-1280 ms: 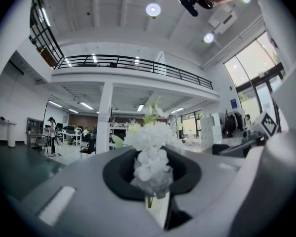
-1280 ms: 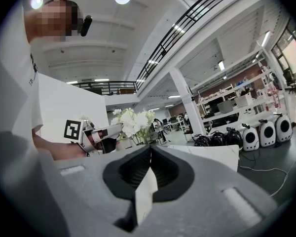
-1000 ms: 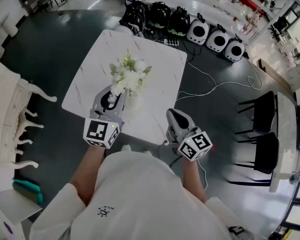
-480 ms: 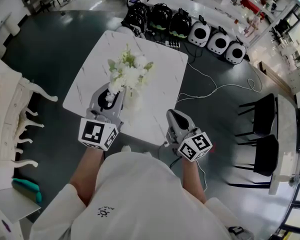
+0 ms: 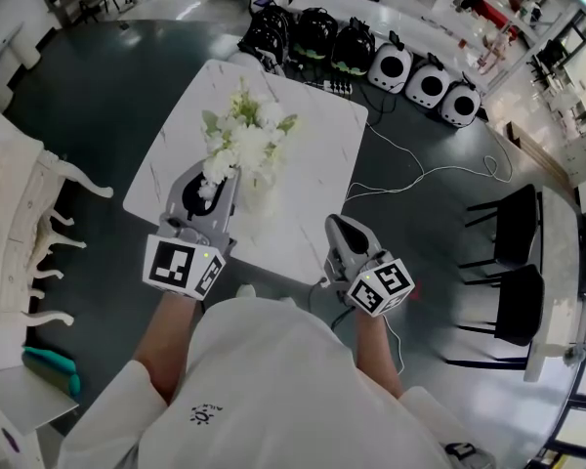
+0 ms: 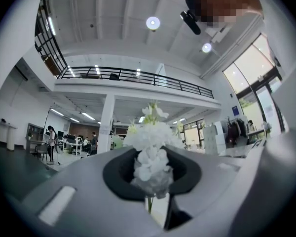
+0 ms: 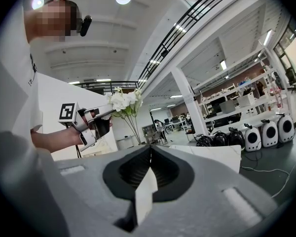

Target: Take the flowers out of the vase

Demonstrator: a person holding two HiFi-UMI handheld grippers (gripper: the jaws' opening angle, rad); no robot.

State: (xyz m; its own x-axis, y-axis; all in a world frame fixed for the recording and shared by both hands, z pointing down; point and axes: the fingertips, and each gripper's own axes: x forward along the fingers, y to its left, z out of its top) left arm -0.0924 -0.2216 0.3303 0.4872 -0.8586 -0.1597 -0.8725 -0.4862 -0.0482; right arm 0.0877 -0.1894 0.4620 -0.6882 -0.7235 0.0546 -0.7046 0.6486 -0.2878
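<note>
White flowers (image 5: 242, 137) are riding higher above the vase (image 5: 258, 191) than a second ago, with the left gripper (image 5: 213, 182) clamping them just under the blooms. The right gripper (image 5: 340, 231), closed and empty, is hovering beside the table's (image 5: 313, 154) near corner. Bare marble is lying all around the vase.

White flowers (image 5: 242, 137) with green leaves are standing upright in 1 bunch, thin green stems (image 7: 133, 125) running down toward the clear vase (image 5: 258, 190) on the white tabletop (image 5: 313, 135). The left claw (image 5: 212, 176) is pinching the flowers low down.
</note>
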